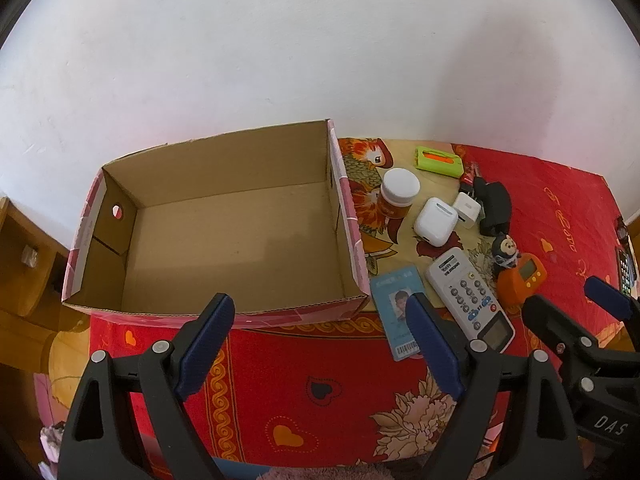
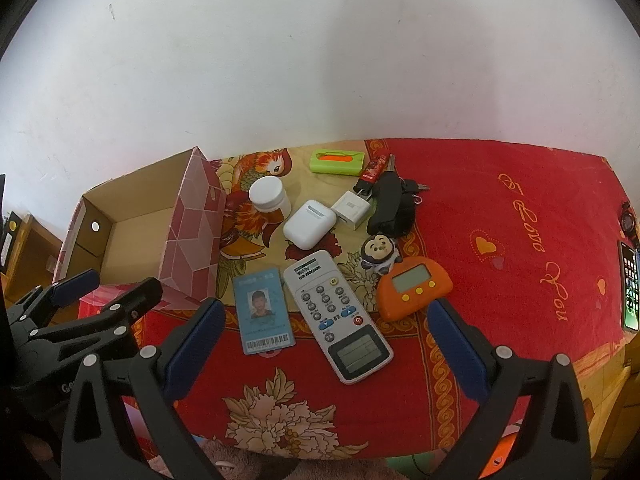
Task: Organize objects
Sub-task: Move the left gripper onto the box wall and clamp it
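Observation:
An open cardboard box (image 1: 224,172) with pink patterned sides (image 2: 196,232) stands empty at the left of a red cloth. Right of it lie an ID card (image 2: 264,312), a white remote (image 2: 340,320), an orange timer (image 2: 414,290), a small figurine (image 2: 380,252), a white earbud case (image 2: 310,224), a white charger (image 2: 352,208), a white-lidded jar (image 2: 268,196), a green case (image 2: 338,162) and a black key pouch (image 2: 390,208). My left gripper (image 1: 320,320) hovers open before the box. My right gripper (image 2: 325,320) hovers open over the card and remote, holding nothing.
A phone (image 2: 631,284) and a watch (image 2: 628,220) lie at the cloth's far right edge. A white wall rises straight behind the table. Wooden furniture (image 1: 24,264) stands to the left of the box. The red cloth (image 2: 520,240) right of the items is bare.

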Tool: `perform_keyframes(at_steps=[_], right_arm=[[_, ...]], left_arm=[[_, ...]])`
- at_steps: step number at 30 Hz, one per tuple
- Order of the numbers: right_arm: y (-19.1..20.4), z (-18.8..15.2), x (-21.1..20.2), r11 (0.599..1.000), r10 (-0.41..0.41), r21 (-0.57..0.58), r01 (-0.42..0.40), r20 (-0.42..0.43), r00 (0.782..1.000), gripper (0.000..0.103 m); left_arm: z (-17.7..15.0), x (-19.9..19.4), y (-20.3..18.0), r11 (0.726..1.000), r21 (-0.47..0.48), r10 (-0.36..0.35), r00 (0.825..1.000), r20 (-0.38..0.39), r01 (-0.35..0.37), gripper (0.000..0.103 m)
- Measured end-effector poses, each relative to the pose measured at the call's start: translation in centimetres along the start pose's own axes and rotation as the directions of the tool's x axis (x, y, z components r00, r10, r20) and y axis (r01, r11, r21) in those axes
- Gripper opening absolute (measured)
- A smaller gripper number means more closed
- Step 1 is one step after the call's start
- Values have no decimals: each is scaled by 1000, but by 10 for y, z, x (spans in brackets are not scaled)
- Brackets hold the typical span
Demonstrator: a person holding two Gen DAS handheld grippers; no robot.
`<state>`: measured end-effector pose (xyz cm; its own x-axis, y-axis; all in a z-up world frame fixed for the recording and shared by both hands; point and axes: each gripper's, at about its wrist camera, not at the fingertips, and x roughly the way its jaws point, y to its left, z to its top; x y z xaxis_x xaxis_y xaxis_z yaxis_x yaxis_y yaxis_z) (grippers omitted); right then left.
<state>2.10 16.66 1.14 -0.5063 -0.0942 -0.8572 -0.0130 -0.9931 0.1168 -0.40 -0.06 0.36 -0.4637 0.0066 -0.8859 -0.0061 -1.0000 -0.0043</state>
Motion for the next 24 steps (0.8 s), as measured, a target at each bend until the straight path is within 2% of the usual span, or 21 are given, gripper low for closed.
perform_keyframes(at_steps=[24], right_arm=[[-8, 12, 17, 998, 34, -48, -36, -27, 999, 102]], left_arm=[[7, 6, -5, 999, -31, 39, 999, -8, -39, 90]])
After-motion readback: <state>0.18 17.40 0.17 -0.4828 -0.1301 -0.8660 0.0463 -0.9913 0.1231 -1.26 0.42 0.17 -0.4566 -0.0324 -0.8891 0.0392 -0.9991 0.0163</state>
